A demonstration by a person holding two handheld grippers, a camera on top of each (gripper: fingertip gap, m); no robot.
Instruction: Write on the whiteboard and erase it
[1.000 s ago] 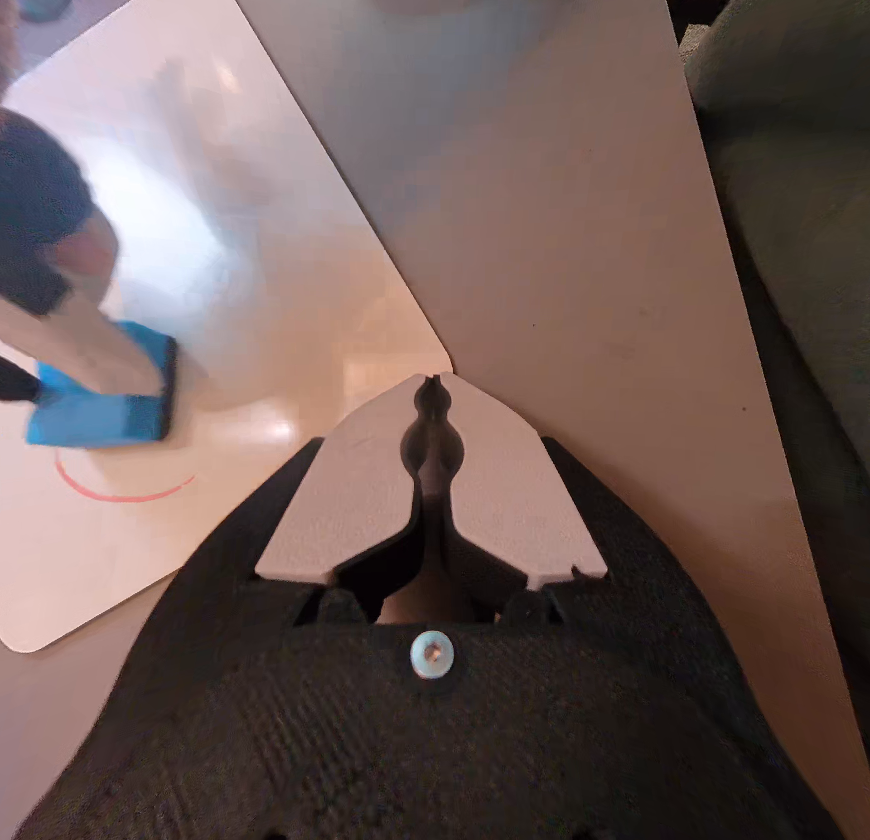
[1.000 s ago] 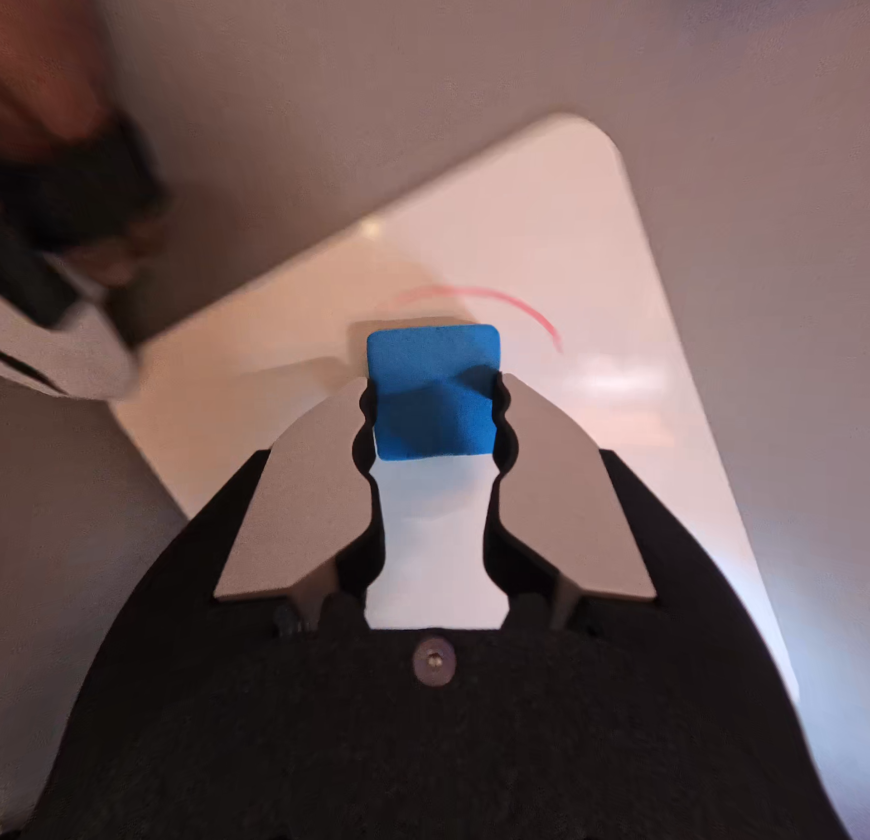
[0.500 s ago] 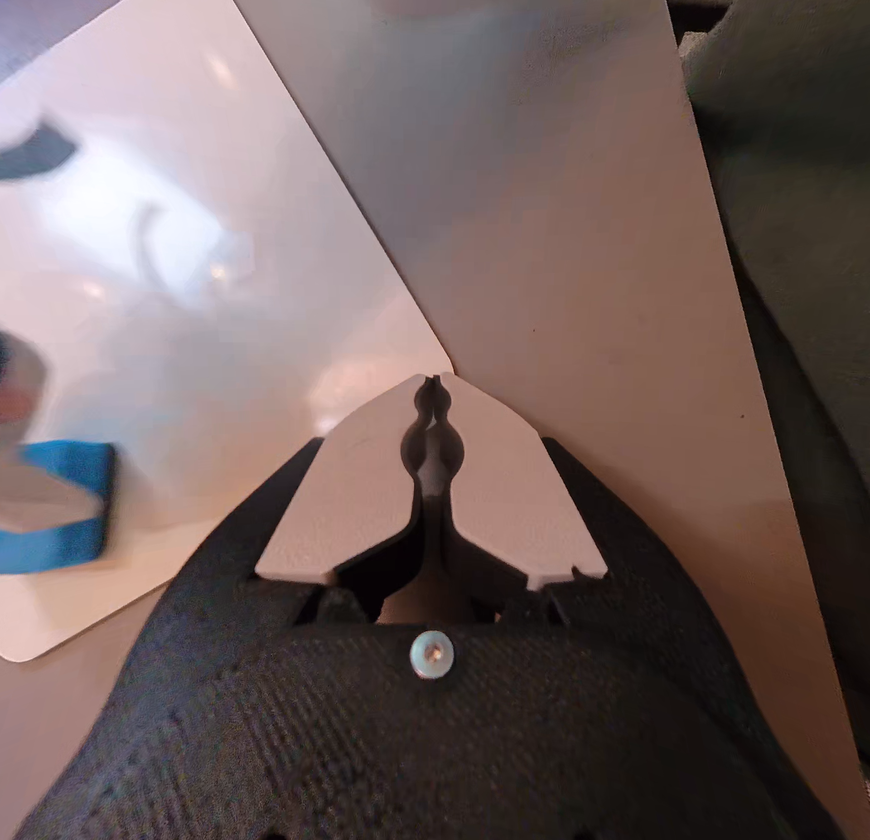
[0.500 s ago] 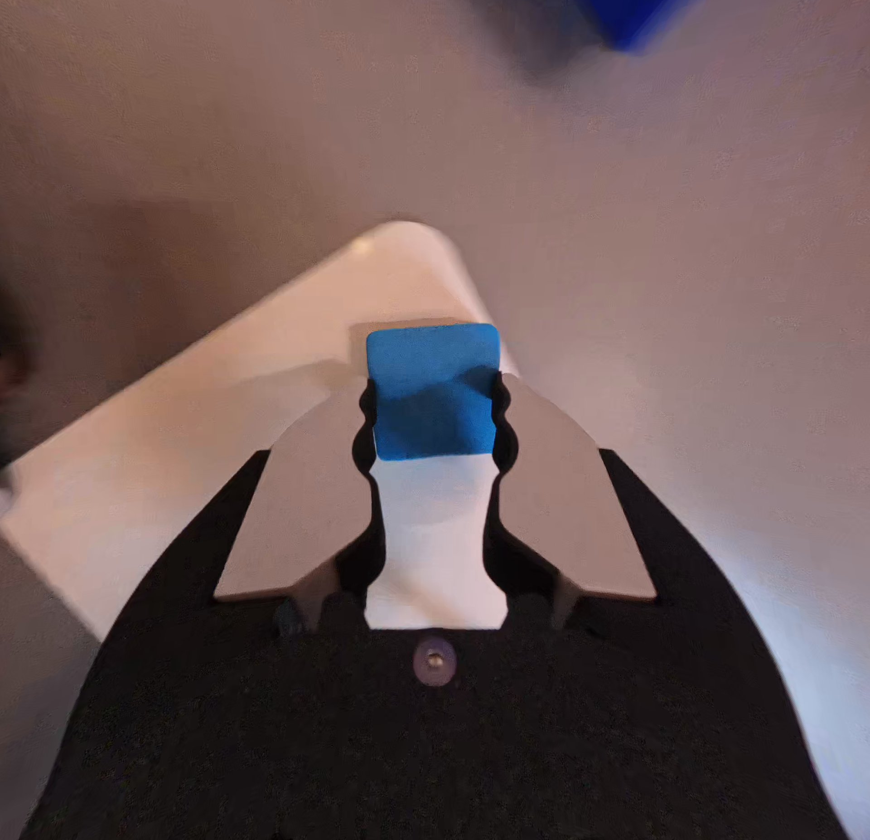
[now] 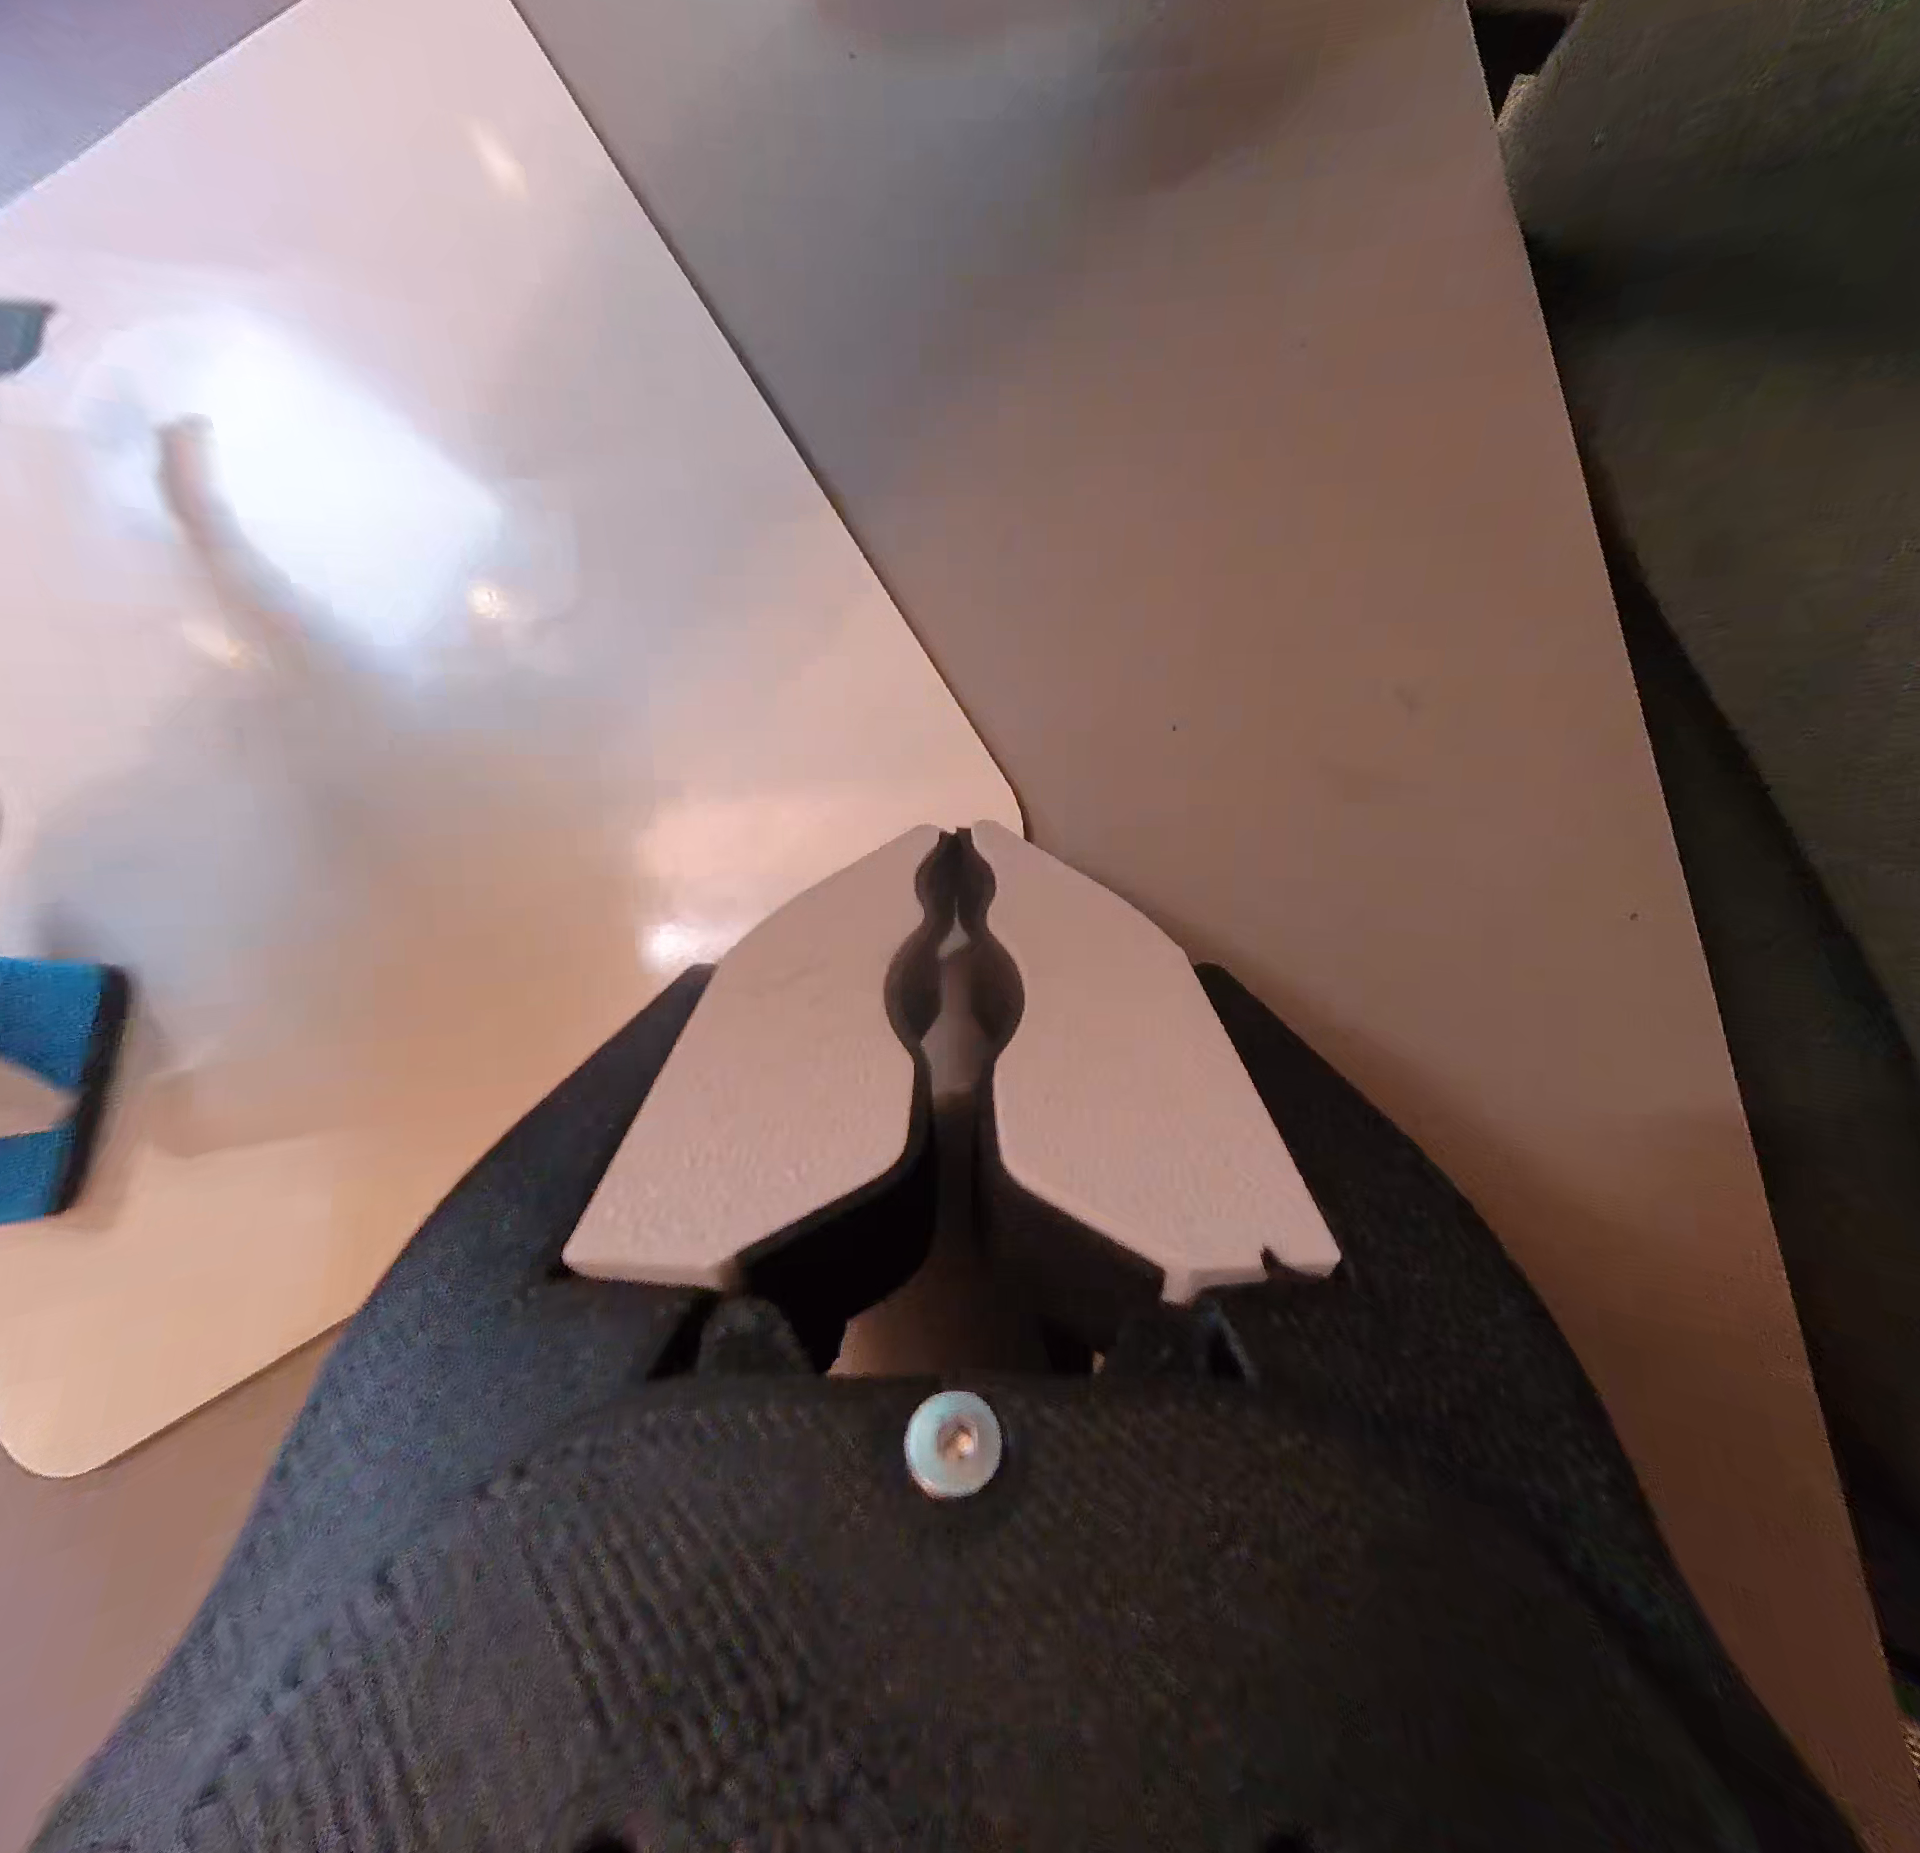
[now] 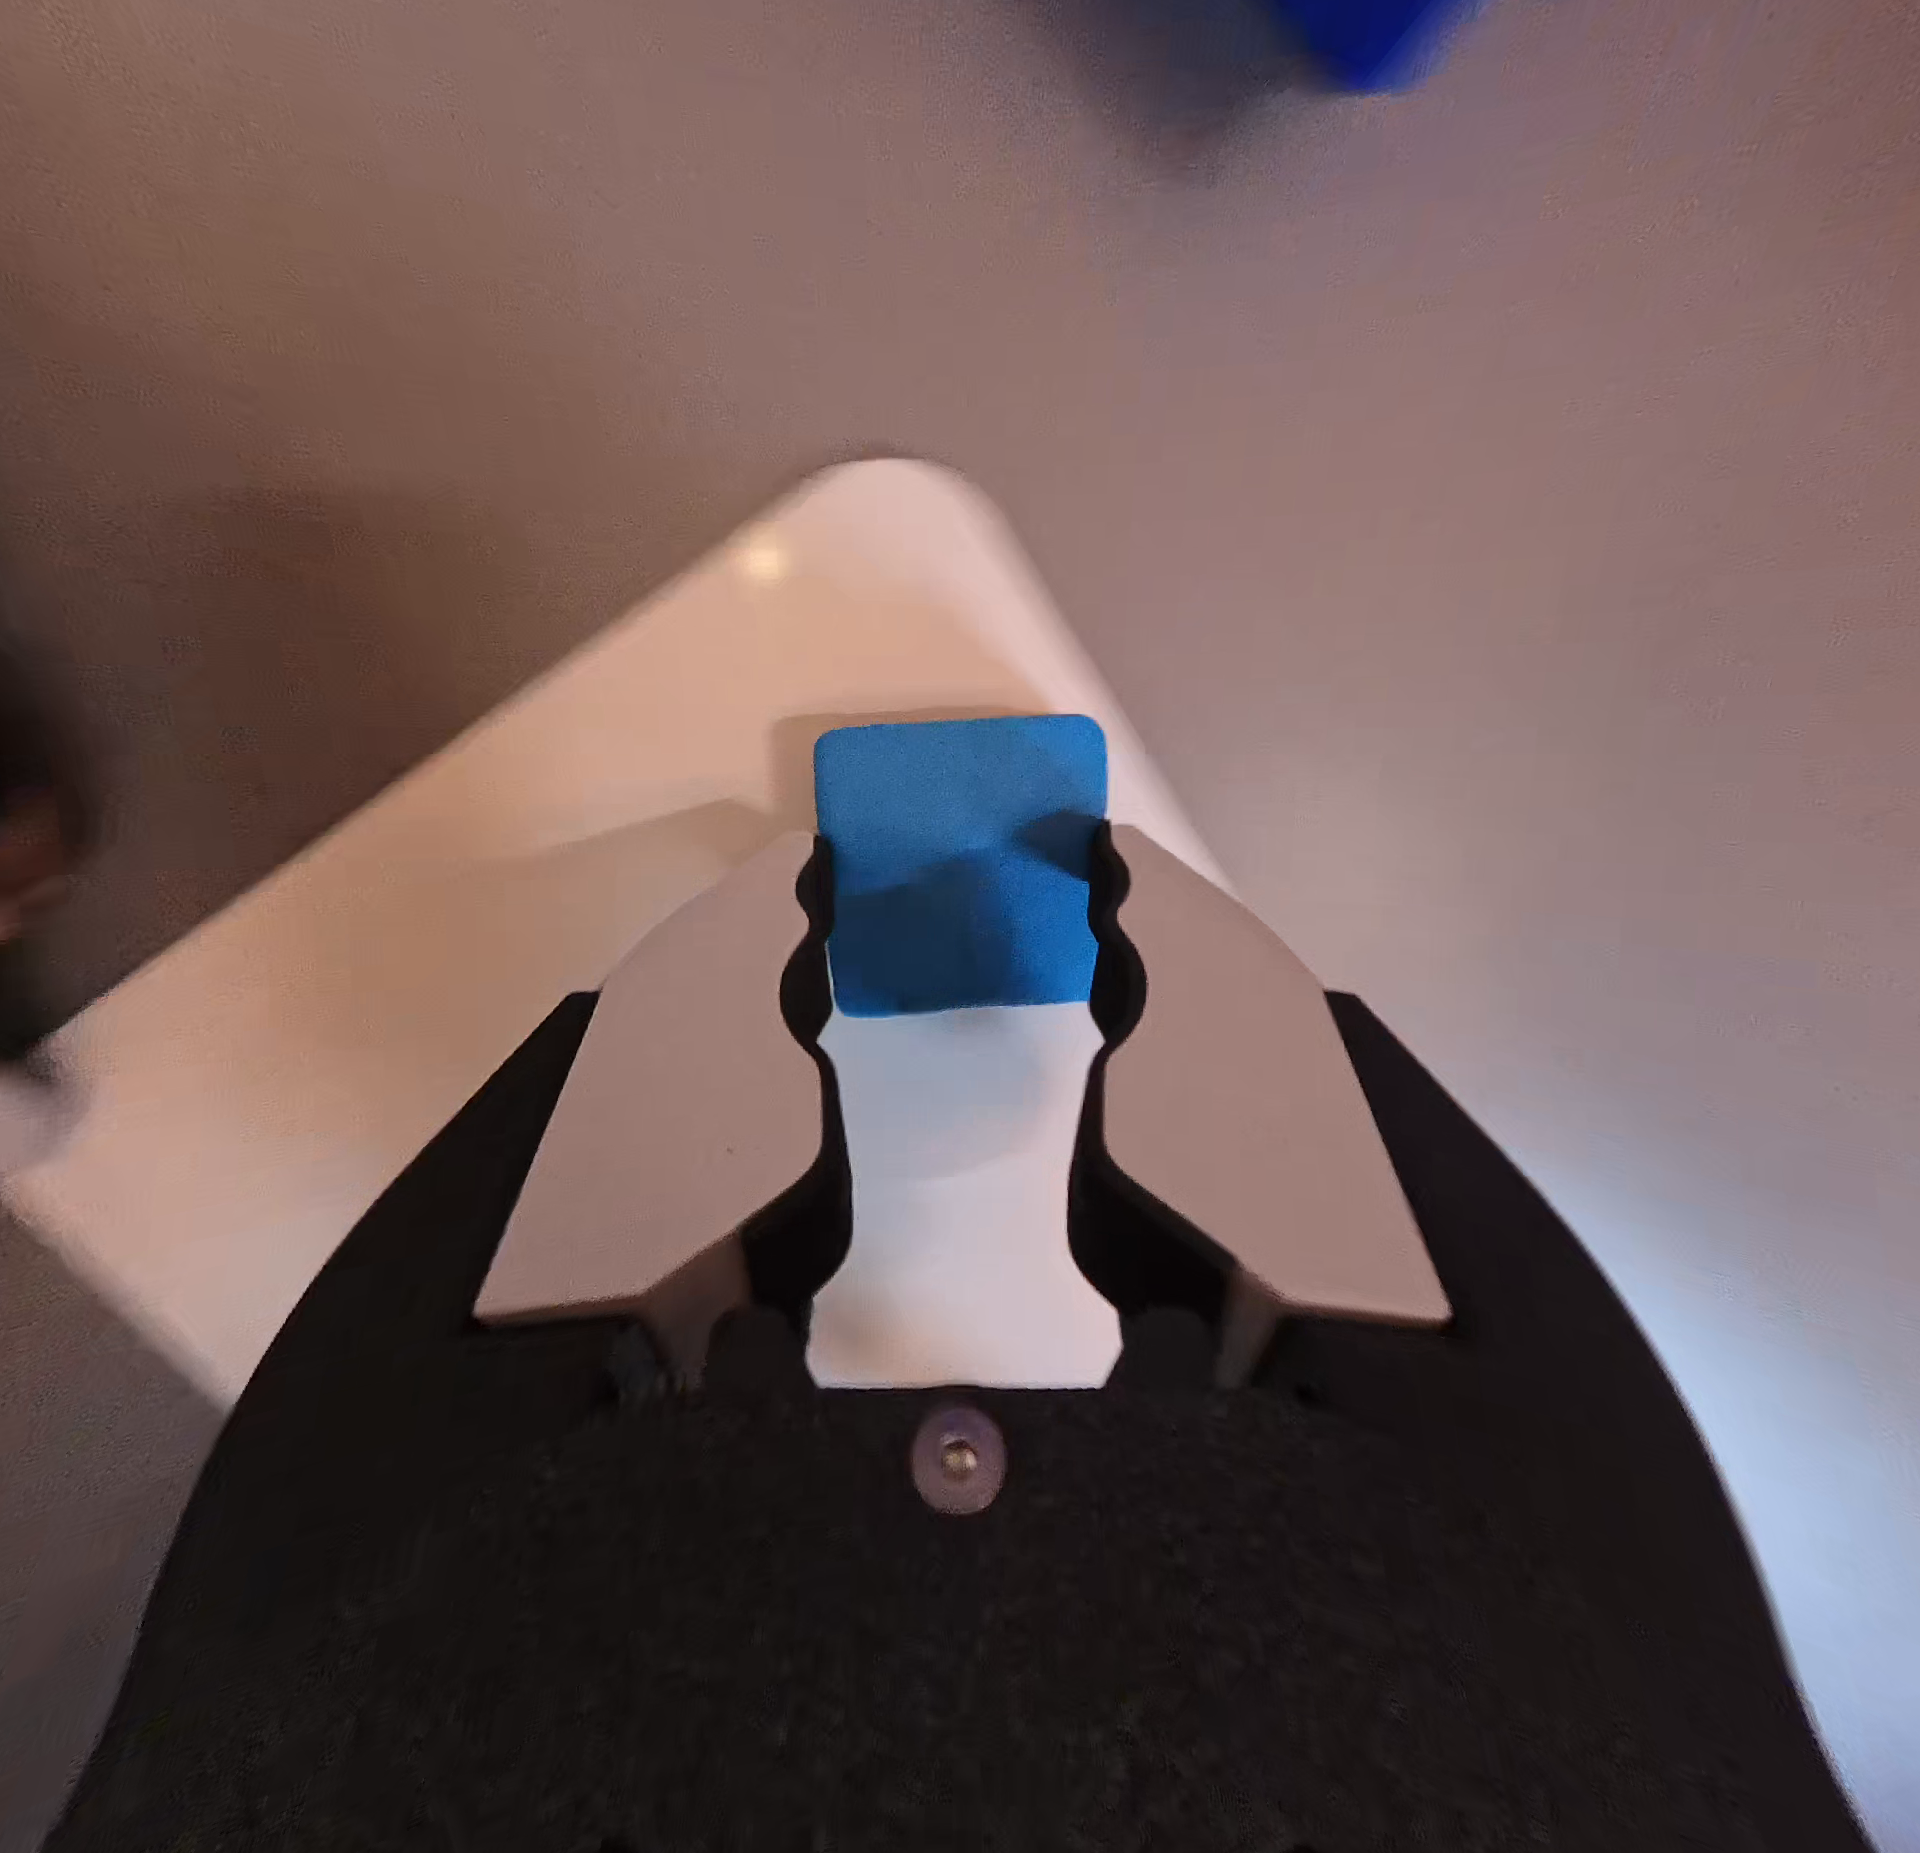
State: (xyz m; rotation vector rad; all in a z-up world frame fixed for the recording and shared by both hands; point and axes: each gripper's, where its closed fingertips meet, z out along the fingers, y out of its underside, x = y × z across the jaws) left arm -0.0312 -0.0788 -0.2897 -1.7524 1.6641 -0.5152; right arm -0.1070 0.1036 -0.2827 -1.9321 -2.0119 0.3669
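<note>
The whiteboard (image 6: 499, 868) lies flat under my right tongs (image 6: 958, 889), its near corner just ahead of the tips, no marks visible on it. Those tongs are clamped on the blue eraser (image 6: 956, 858), pad down on the board. My left tongs (image 5: 958, 853) are closed with nothing between them, their tips over the board's other corner (the table (image 5: 1195, 453) is bare beyond). The risk, as I judge it: so near the corner, a further stroke could run the eraser off the board or skid the loose board aside.
</note>
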